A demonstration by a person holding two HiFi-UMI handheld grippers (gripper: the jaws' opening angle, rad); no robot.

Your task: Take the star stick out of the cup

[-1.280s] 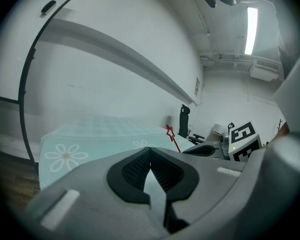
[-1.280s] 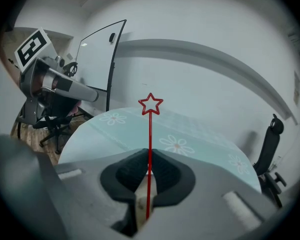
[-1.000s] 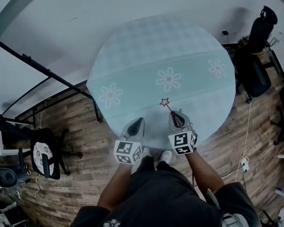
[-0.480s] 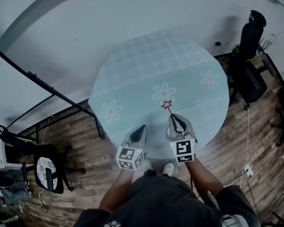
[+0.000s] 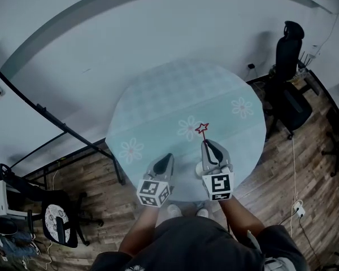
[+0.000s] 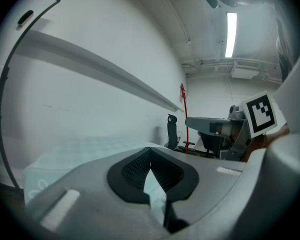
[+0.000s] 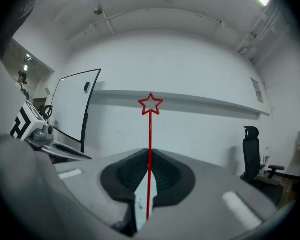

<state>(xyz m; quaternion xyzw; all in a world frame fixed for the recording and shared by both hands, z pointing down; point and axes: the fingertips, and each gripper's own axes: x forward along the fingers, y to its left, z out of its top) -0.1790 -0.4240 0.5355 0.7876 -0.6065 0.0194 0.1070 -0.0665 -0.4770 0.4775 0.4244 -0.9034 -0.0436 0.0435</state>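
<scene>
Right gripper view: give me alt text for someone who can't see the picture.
The right gripper is shut on a thin red star stick, which stands straight up with its outlined star on top. Behind it are a white wall, a black-framed board at left and a black office chair at right.

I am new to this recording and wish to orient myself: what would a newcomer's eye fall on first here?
First comes the red star stick, which stands upright, clamped in the right gripper, with its star well above the jaws. Next is the round table under a pale flowered cloth, in front of the person. The left gripper is shut on nothing, beside the right one.
</scene>
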